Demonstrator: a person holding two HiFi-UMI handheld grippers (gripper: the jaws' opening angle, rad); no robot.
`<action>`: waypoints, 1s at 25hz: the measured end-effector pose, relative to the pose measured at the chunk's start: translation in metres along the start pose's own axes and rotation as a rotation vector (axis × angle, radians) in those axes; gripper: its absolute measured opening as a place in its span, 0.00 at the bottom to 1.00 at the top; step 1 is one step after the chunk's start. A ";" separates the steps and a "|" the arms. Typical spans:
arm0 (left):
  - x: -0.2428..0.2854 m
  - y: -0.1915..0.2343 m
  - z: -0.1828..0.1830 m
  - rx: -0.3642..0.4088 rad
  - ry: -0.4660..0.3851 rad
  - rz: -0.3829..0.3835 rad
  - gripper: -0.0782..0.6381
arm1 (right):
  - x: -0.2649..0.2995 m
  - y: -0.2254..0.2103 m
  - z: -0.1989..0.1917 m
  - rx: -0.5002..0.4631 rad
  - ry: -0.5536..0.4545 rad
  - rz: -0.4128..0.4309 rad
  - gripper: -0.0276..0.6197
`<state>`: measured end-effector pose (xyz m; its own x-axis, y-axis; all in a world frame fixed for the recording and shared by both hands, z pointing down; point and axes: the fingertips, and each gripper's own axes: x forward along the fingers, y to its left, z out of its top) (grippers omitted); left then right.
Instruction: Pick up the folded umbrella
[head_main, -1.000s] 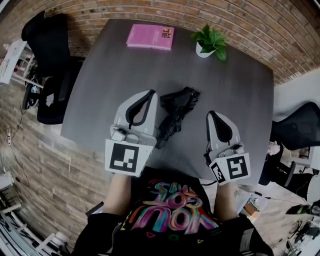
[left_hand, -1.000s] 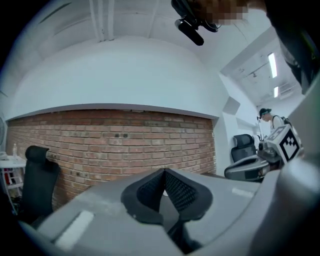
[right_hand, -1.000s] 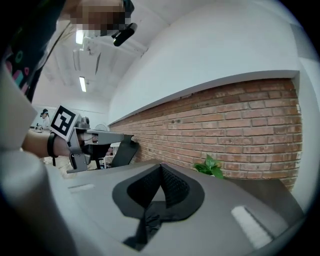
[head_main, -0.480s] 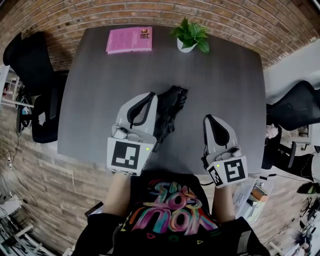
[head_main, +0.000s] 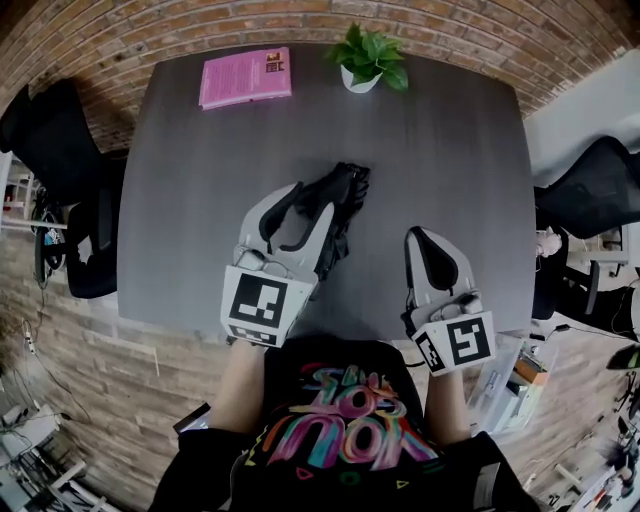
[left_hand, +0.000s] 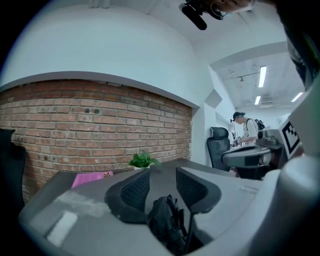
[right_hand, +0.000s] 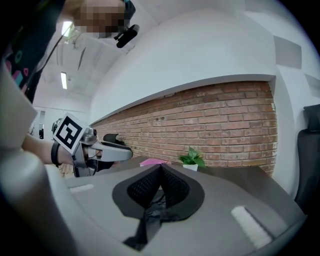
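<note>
— Left side, what changed?

— My left claw (head_main: 312, 200) was pressed shut a second ago, lying alongside the folded umbrella (head_main: 346, 190), on its left. The jaws have just been opening. Now they stand partly apart and the claw has swung in over the umbrella's near end. In the left gripper view, the black bundle (left_hand: 167, 222) sits low in the gap between the jaws (left_hand: 162, 185). The mesh pads are clear of it on both sides, so there is no grip on it.

— And the umbrella itself?

— It lies flat on the dark tabletop (head_main: 190, 200), around the middle and a bit toward my edge. It runs at a slant, far end pointing up and to the right in the head view. It keeps the same lie as before, but more of its near part is now covered by my left claw.

— Right side?

— The right claw (head_main: 418, 233) is closed with pad against pad (right_hand: 161, 172) and nothing is caught between them. It stays low over the tabletop, to the right of the umbrella and apart from it, much as before.

— Other things?

— A pink book (head_main: 246, 77) and a potted plant (head_main: 366, 60) sit at the far edge, well apart from both claws.
</note>
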<state>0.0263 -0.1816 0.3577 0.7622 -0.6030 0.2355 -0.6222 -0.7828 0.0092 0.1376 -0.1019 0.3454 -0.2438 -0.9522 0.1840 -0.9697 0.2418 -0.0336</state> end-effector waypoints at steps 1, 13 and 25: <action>0.002 -0.002 -0.005 -0.005 0.010 -0.012 0.34 | -0.001 0.001 -0.002 0.004 0.003 -0.002 0.04; 0.028 -0.025 -0.082 -0.111 0.192 -0.098 0.46 | -0.008 0.000 -0.022 0.034 0.038 -0.019 0.04; 0.060 -0.036 -0.159 -0.134 0.372 -0.123 0.57 | -0.013 -0.011 -0.035 0.052 0.065 -0.053 0.04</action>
<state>0.0657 -0.1656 0.5256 0.7308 -0.3907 0.5597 -0.5674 -0.8035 0.1799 0.1515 -0.0857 0.3780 -0.1927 -0.9487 0.2505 -0.9809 0.1799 -0.0733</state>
